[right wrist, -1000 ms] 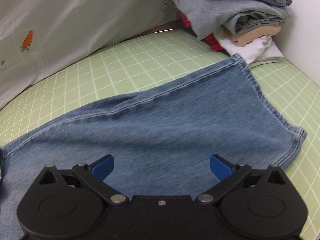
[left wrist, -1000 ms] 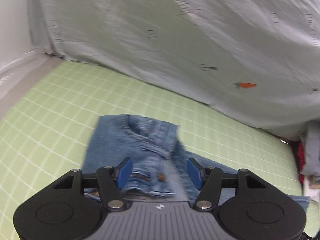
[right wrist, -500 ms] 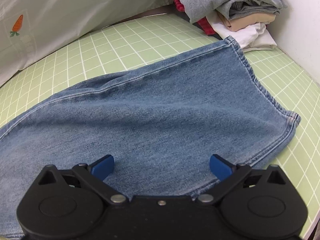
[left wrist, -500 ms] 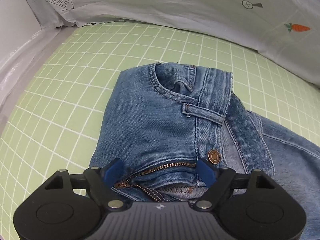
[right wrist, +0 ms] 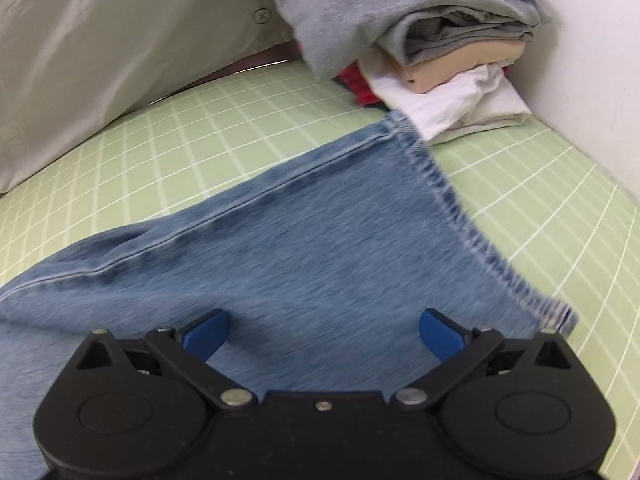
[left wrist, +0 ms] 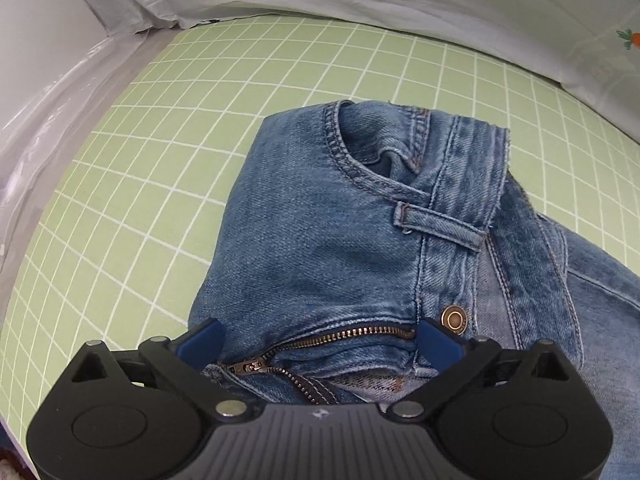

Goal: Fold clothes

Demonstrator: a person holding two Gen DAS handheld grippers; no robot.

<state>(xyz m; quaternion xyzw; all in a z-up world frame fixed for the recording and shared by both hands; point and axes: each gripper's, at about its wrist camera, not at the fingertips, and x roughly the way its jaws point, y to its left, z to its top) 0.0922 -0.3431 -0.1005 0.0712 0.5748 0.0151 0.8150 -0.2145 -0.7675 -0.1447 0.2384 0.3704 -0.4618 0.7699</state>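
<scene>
Lying long on the green mat (left wrist: 120, 184), the jeans (left wrist: 320, 248) have their legs together, waist by the left gripper (left wrist: 318, 340), hem (right wrist: 460, 208) by the right gripper (right wrist: 322, 330). Both sets of tongs gape wide, holding nothing. I think each end needs a pinch next, then hem goes to waist. A stack (right wrist: 440, 40) sits behind.

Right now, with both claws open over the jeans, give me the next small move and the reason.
Probably lower the right claw and close it on the leg hem. The jeans lie flat on the green mat, the left claw is open above the unzipped fly, and nothing is gripped, so a fold needs a hold first.
</scene>
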